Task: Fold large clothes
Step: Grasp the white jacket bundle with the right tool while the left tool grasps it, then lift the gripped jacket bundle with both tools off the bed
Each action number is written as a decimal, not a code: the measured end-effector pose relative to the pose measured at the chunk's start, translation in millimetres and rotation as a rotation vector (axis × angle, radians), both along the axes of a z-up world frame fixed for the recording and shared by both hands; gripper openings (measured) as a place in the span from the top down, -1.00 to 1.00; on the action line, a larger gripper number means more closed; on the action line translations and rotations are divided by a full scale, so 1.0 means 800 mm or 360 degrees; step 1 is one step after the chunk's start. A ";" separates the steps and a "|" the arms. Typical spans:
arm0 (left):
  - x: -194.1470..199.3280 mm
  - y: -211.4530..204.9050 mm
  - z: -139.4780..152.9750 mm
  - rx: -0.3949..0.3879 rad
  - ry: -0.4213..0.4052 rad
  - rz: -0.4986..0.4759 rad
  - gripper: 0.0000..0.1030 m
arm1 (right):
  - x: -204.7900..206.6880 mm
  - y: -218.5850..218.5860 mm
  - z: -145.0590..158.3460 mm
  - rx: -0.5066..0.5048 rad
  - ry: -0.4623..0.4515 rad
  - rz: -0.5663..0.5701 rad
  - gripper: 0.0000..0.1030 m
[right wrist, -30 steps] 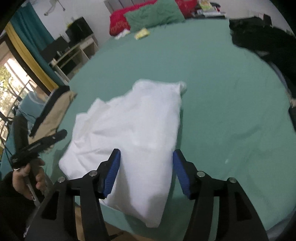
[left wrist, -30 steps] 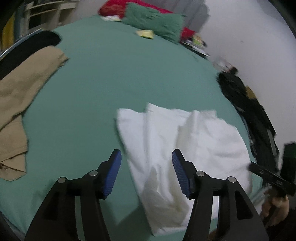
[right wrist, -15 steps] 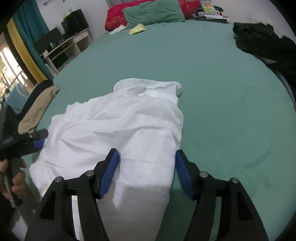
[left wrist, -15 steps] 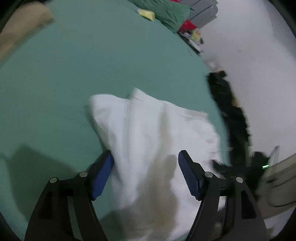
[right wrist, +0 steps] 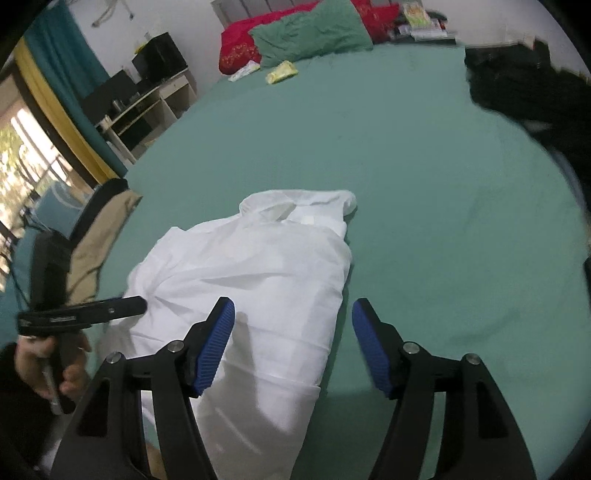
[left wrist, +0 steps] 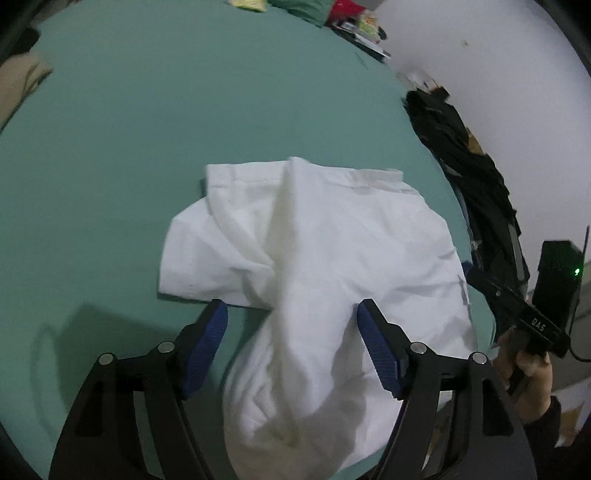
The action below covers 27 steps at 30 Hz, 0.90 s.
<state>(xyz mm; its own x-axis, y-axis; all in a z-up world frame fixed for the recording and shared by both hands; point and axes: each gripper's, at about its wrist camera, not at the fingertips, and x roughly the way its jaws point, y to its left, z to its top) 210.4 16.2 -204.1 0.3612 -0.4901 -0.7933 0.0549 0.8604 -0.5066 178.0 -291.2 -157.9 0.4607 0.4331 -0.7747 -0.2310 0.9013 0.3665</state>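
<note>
**Around the bed, beyond the folding**

Ahead of the gripper, spread wide: a teal bed (right wrist: 424,155). At its far end, straight ahead, a green pillow (right wrist: 314,31) lying against a red pillow (right wrist: 240,50), with a small yellow packet (right wrist: 281,72) just in front of them. Far ahead and to the left, a white shelf unit (right wrist: 147,110) holding dark boxes, next to a teal and yellow curtain (right wrist: 55,92). Off to the left, tan clothing (right wrist: 99,240) on the bed's edge. Ahead and to the right, a heap of black clothes (right wrist: 535,85).
</note>
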 end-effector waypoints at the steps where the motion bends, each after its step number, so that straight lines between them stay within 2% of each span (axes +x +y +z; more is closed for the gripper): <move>1: -0.003 0.002 -0.001 0.0002 -0.0002 0.0000 -0.46 | 0.003 -0.002 -0.004 0.0017 0.0018 -0.0001 -0.29; 3: -0.004 -0.007 -0.003 0.0006 -0.0020 -0.0038 -0.46 | 0.008 0.000 -0.020 0.0029 0.0066 0.0015 -0.29; 7: -0.001 -0.018 -0.009 -0.0166 0.0015 -0.0109 -0.46 | 0.016 0.001 -0.059 0.0220 0.0167 -0.0019 -0.29; 12: 0.004 -0.041 -0.009 -0.0123 -0.0002 -0.0146 -0.47 | 0.020 0.021 -0.063 0.0177 0.0101 0.0017 -0.29; 16: 0.008 -0.066 -0.006 -0.0042 -0.0031 -0.0162 -0.46 | 0.020 0.028 -0.063 0.0188 0.0086 0.0029 -0.25; 18: 0.008 -0.083 -0.005 0.0011 -0.0065 -0.0184 -0.20 | 0.019 0.030 -0.065 0.0222 0.0094 0.0029 -0.14; 19: 0.006 -0.086 -0.006 -0.0019 -0.0070 -0.0205 0.30 | 0.018 0.031 -0.065 0.0225 0.0089 0.0037 -0.09; 20: 0.004 -0.092 -0.009 -0.0092 -0.0054 -0.0219 0.40 | 0.016 0.032 -0.065 0.0219 0.0083 0.0039 -0.03; 24: -0.007 -0.109 0.002 0.0057 -0.0177 -0.0234 0.51 | 0.012 0.029 -0.063 0.0238 0.0071 0.0003 0.14; 27: -0.014 -0.108 0.009 0.0096 -0.0195 -0.0233 0.55 | 0.008 0.026 -0.054 0.0232 0.0067 0.0012 0.18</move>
